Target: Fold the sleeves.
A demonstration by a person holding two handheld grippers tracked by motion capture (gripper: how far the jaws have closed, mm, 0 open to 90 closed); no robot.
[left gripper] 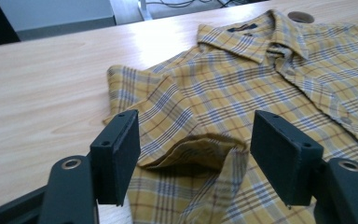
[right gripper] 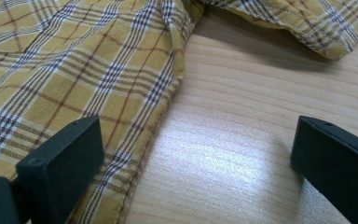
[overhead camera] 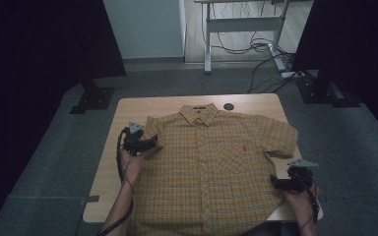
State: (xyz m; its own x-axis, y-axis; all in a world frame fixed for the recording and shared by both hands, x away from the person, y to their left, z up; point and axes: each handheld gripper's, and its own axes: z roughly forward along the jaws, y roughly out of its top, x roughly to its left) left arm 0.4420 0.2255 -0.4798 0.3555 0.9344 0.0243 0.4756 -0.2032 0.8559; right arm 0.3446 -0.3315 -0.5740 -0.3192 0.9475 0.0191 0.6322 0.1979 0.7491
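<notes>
Nearest you, your right gripper (overhead camera: pixel 281 183) holds its jaws spread over the shirt's (overhead camera: pixel 211 162) right edge, pinching nothing. Farther left, your left gripper (overhead camera: pixel 150 142) hangs over the folded left sleeve (left gripper: pixel 186 135), jaws apart; the shirt lies flat, collar (overhead camera: pixel 199 114) far, on the table (overhead camera: pixel 128 110).

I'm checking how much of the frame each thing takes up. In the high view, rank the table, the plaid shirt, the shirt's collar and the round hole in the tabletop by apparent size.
Largest to smallest in the high view:
1. table
2. plaid shirt, which covers most of the tabletop
3. collar
4. round hole
</notes>
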